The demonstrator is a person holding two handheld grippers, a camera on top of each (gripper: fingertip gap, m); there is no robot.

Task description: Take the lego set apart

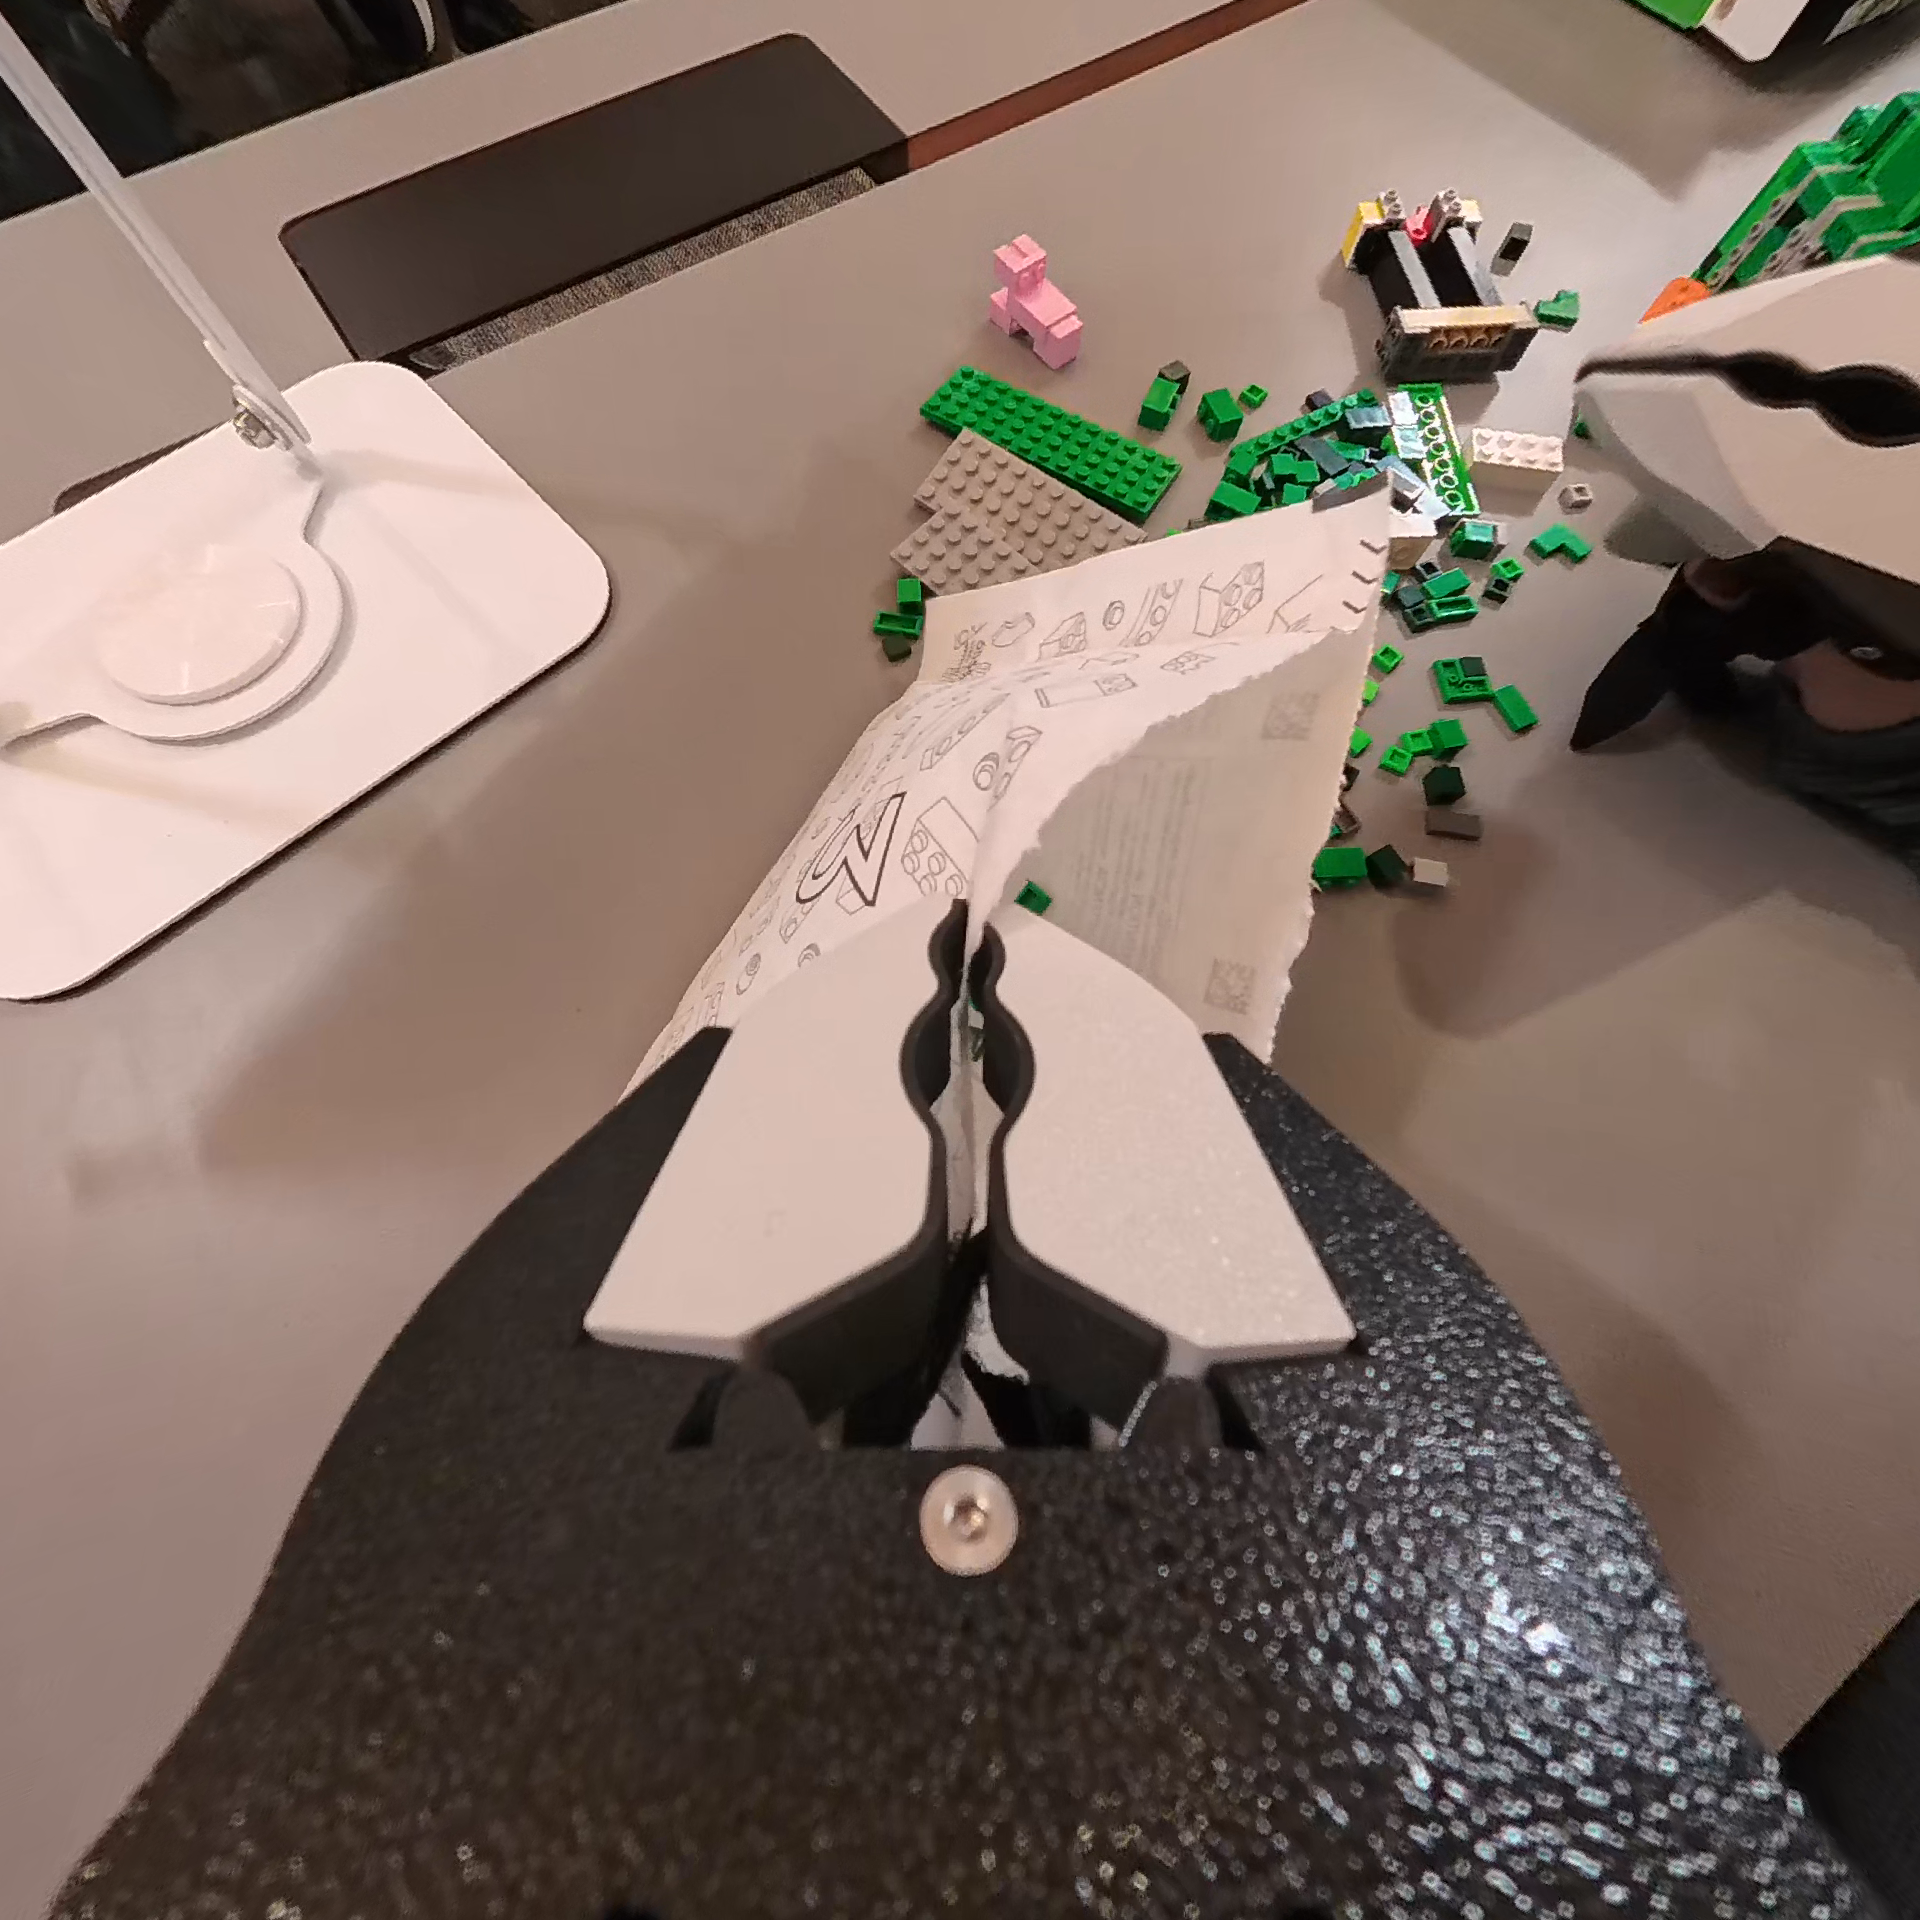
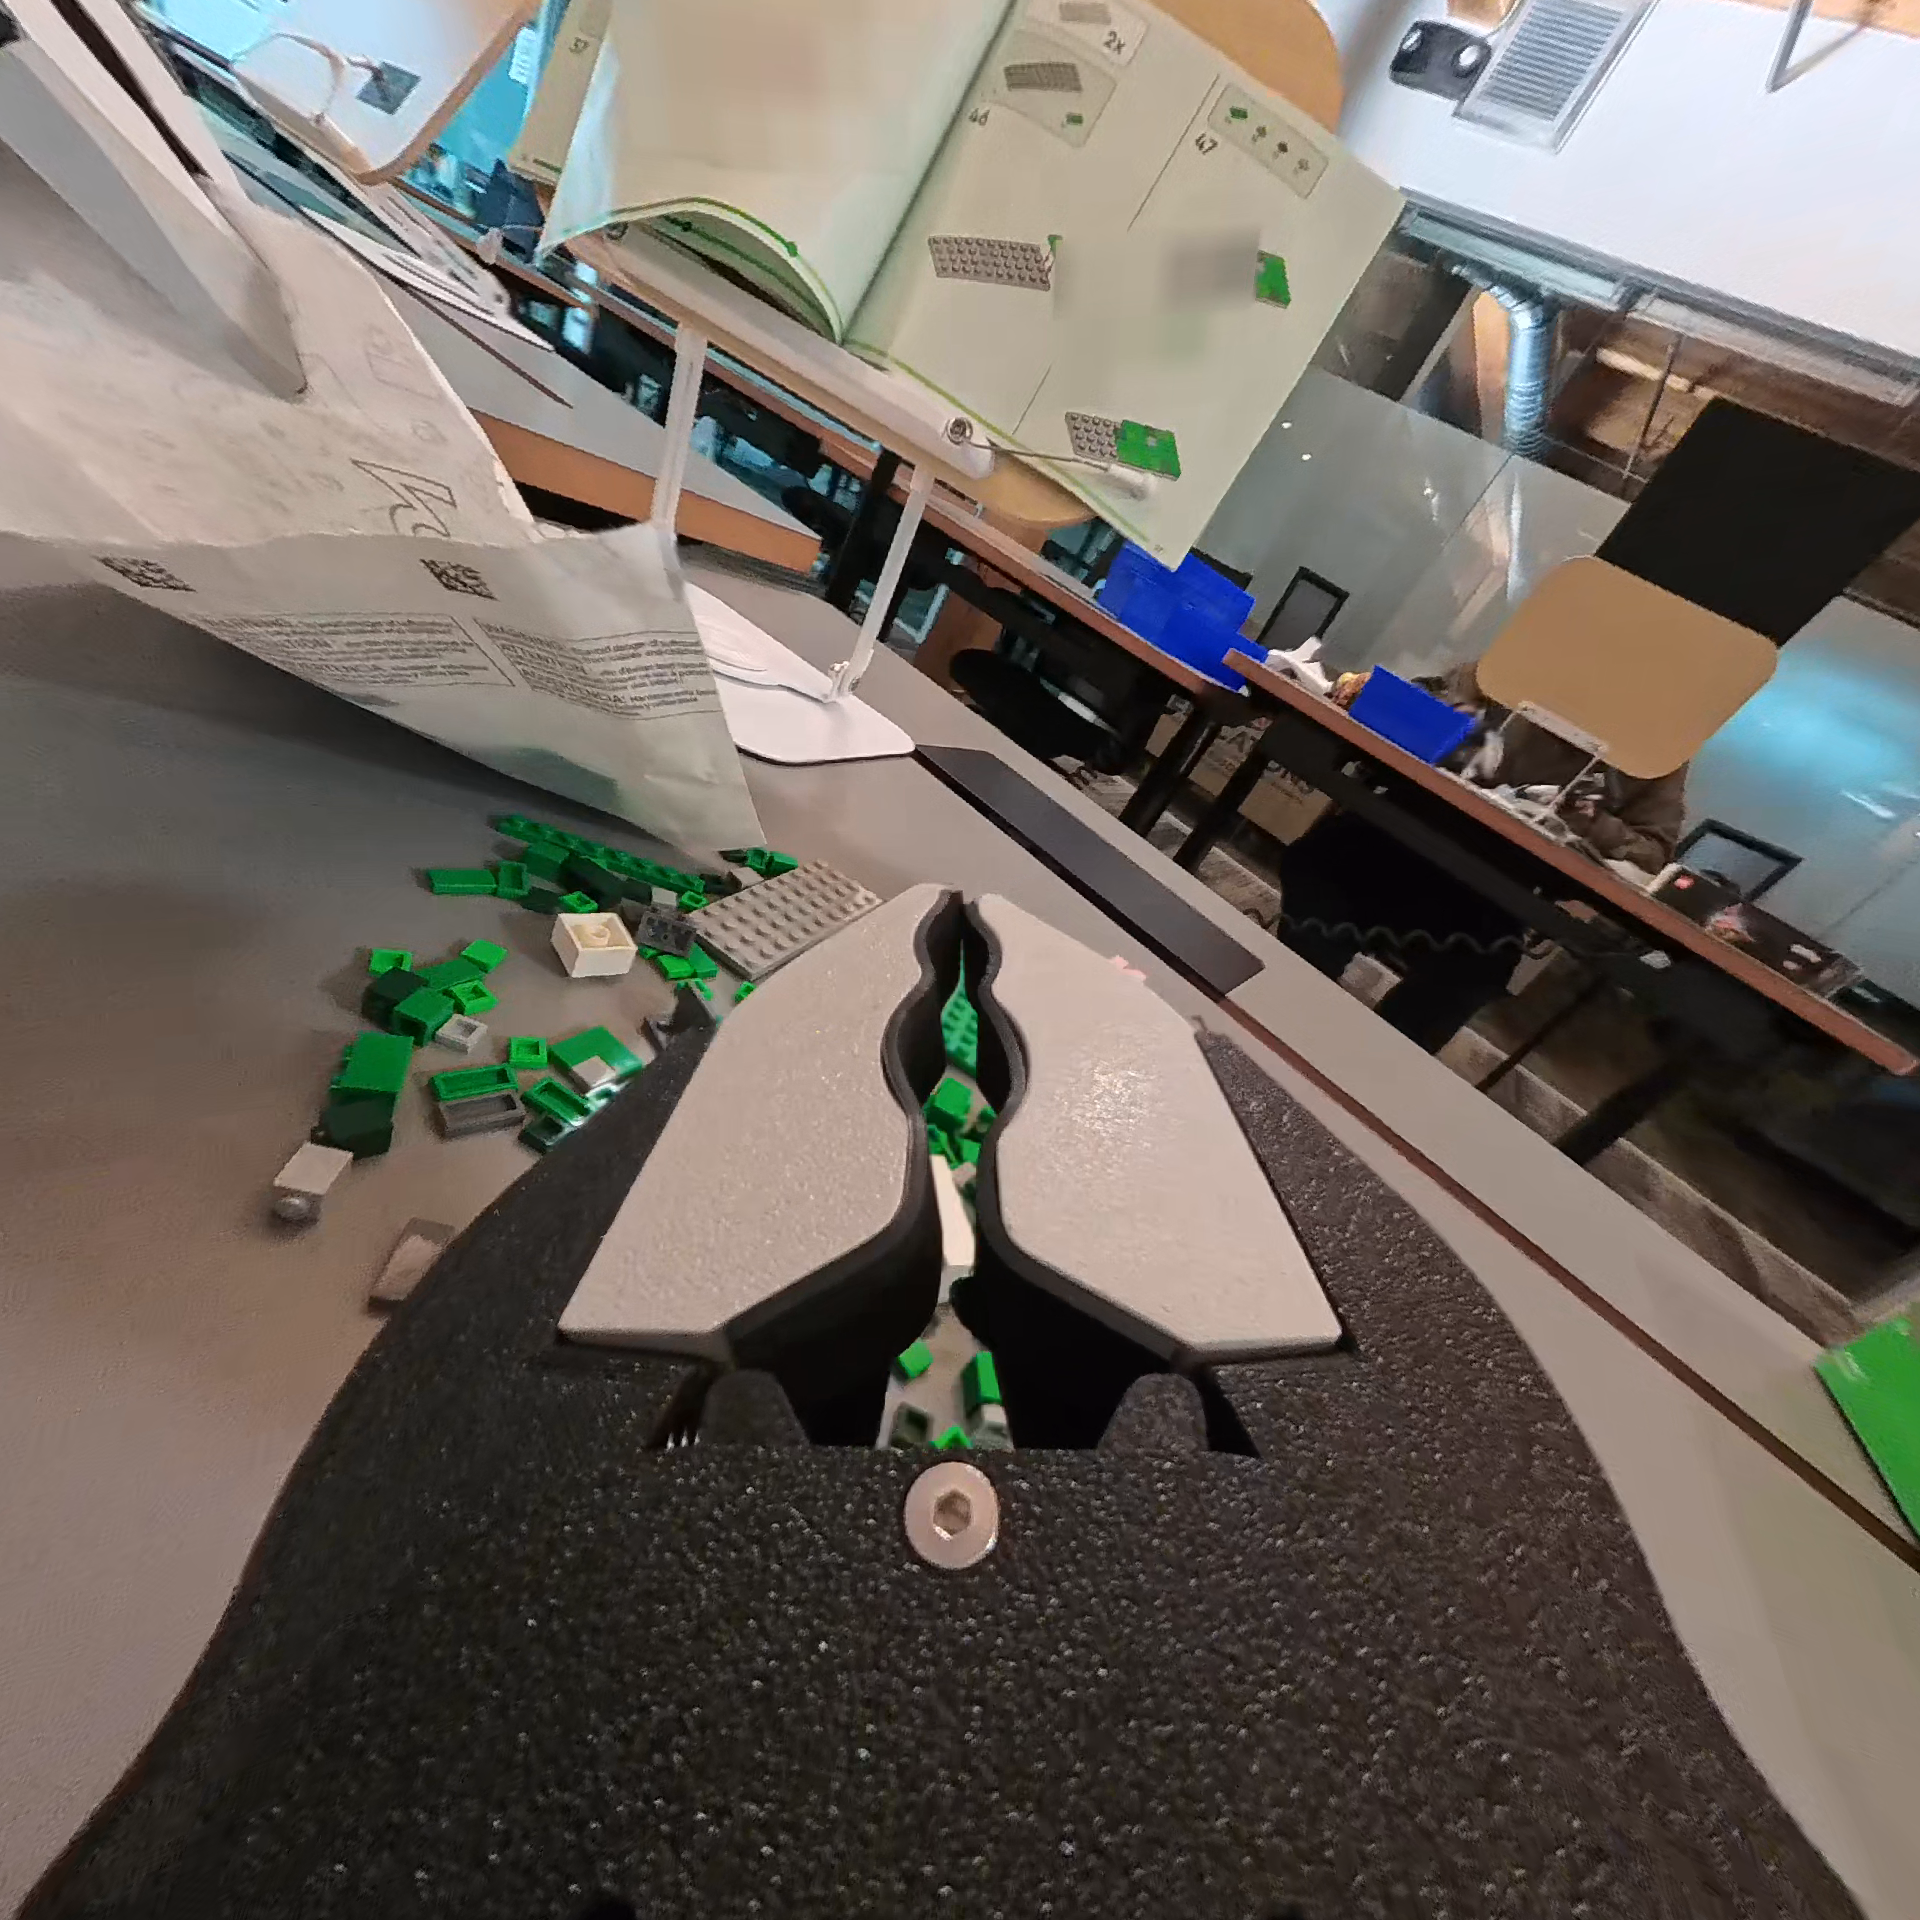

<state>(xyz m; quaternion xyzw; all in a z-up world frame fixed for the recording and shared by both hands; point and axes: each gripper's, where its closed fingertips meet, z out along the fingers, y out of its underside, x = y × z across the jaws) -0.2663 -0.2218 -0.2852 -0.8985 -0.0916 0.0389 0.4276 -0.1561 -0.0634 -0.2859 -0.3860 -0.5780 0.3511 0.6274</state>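
Note:
My left gripper [image 1: 971, 925] is shut on the edge of a torn white paper bag [image 1: 1143, 707] printed with brick outlines and holds it tilted over the grey table [image 1: 520, 987]. The bag also shows in the right wrist view [image 2: 416, 623], its open end above a scatter of small green, grey and white loose bricks [image 2: 468, 1039]. My right gripper [image 2: 961, 909] is shut, its fingertips together above the loose bricks, with nothing seen between them. It also shows in the left wrist view [image 1: 1590, 379], at the right. A green plate [image 1: 1049, 442] and a grey plate [image 1: 997, 520] lie beyond the bag.
A pink pig figure [image 1: 1029, 307], a black and yellow part-build [image 1: 1434, 291] and a green build [image 1: 1849, 208] stand at the back. A white stand base [image 1: 208, 644] sits at the left and holds an open instruction booklet [image 2: 987, 208]. A black inset panel [image 1: 582, 177] lies in the table. Across from one pair of fingers to the other is roughly 20 centimeters. My right gripper's tips are some 15 centimeters from the grey plate [image 1: 997, 520].

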